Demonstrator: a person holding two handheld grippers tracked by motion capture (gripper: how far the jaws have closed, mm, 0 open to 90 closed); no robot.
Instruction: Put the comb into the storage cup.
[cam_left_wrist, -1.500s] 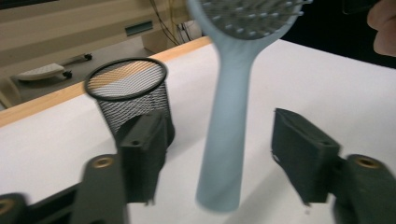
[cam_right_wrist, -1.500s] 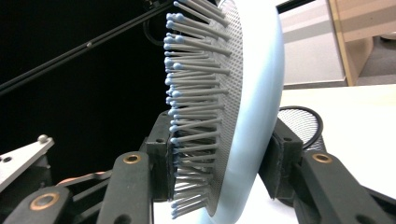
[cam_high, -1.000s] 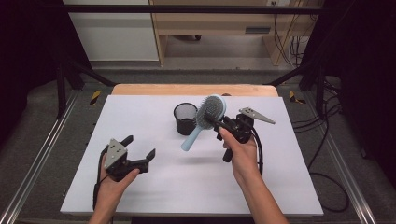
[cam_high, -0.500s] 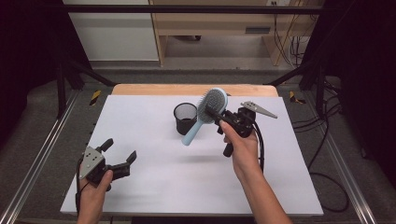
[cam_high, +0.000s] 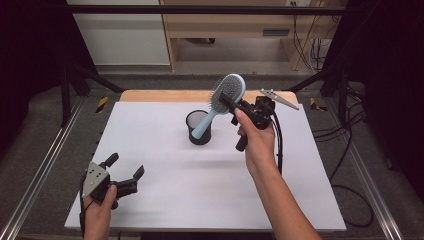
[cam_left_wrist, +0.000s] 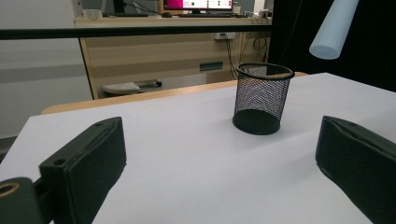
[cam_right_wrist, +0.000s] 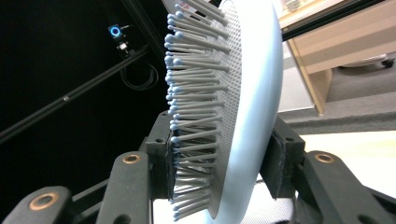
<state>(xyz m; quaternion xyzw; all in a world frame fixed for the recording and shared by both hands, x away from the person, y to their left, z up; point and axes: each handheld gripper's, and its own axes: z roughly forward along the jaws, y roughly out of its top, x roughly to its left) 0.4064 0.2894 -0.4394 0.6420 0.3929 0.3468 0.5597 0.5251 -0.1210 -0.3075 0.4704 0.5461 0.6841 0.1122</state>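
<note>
A light blue hairbrush (cam_high: 222, 100) hangs tilted in the air, head up, its handle end over a black mesh cup (cam_high: 198, 127). My right gripper (cam_high: 231, 104) is shut on the brush head; in the right gripper view the jaws clamp the bristled head (cam_right_wrist: 224, 112) from both sides. The mesh cup (cam_left_wrist: 261, 98) stands upright mid-table, with the brush handle tip (cam_left_wrist: 332, 28) above and to its right in the left gripper view. My left gripper (cam_high: 125, 172) rests near the table's front left corner, jaws wide apart and holding nothing.
A white sheet (cam_high: 165, 165) covers the table, with a wooden strip (cam_high: 150, 95) along the far edge. Metal rails (cam_high: 45, 165) run along both sides. A wooden bench (cam_left_wrist: 154, 51) stands beyond the table.
The right gripper has lifted the hairbrush higher and moved its handle over the cup. The left gripper has pulled back toward the front left corner, still open.
</note>
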